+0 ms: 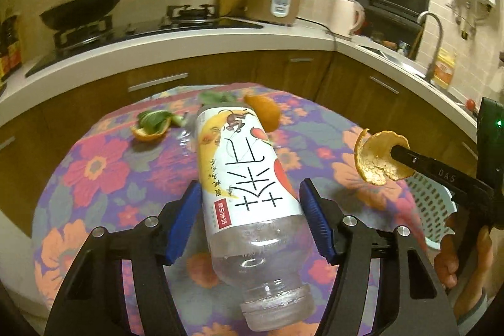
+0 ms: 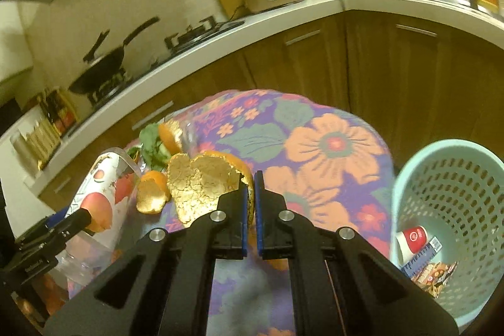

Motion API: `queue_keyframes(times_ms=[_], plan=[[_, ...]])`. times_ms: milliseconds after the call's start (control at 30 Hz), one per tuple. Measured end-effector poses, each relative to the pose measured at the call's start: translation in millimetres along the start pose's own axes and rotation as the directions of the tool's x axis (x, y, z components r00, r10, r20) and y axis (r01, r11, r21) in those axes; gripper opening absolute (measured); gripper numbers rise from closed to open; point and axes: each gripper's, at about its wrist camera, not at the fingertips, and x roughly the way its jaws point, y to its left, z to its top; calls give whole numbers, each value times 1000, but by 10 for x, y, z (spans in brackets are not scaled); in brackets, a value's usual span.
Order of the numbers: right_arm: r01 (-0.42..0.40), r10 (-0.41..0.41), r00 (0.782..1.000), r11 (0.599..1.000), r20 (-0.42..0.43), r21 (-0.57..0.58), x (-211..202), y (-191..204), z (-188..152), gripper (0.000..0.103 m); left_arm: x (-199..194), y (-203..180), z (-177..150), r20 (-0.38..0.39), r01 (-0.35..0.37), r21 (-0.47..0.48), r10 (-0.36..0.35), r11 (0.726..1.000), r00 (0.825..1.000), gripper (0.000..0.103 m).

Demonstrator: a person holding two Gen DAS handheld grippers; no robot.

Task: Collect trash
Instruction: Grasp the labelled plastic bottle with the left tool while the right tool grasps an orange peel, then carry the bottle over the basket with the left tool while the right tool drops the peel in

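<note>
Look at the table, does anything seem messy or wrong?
Yes. A plastic bottle lies tipped on its side on the flowered tablecloth, and orange peels with green leaves are scattered behind it instead of in the basket.

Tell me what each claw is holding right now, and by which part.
The right claw pinches a curled orange peel by its edge. The left claw grips a clear plastic bottle around its labelled middle.

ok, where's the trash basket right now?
The basket stands at the right of the right wrist view, beside the floral table; a sliver shows behind the right gripper in the left view.
</note>
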Motion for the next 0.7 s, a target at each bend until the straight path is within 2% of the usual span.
queue_keyframes(times_ms=[267,433,600,700], plan=[[25,-33,997,994,74,108,-434,-508,-2,2,-2,-418,38,14,125,45,-126,991,992,59],[53,-72,991,985,110,165,-670,-842,-8,2,49,-838,116,18,204,96,-206,974,978,59],[95,-129,982,970,141,222,-904,-1202,-37,2,158,-1280,146,4,276,152,-279,949,960,58],[167,-207,968,954,141,250,-1014,-1427,-76,2,252,-1572,141,-12,297,197,-301,934,954,58]])
